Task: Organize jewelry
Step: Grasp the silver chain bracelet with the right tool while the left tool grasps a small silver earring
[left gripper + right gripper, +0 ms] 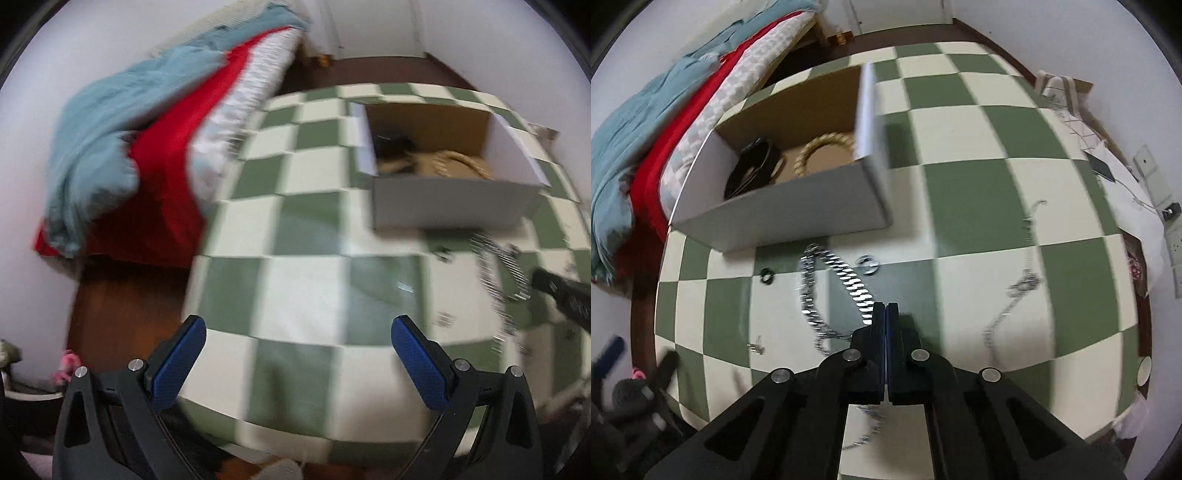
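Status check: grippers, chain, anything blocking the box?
Left gripper open, empty. Right gripper shut on silver chain. Box open ahead, path clear; thinner chain loose on mat.

a blue blanket [110, 122] and red sheet [166, 177] drape the bed beside the checkered tabletop [979, 184].

The chunky chain [849, 284] was bright, polished metal with glinting flat links, and the thinner chain [1015, 291] beside it looked like duller silver metal. The box [798, 218] was matt cardboard, grey outside and raw brown inside. A braided ring [827, 149] in it looked like rough straw-coloured fibre. The checkered cover [979, 192] appeared smooth with a faint sheen. The left gripper's pads [417, 363] were textured blue rubber on matt black plastic.
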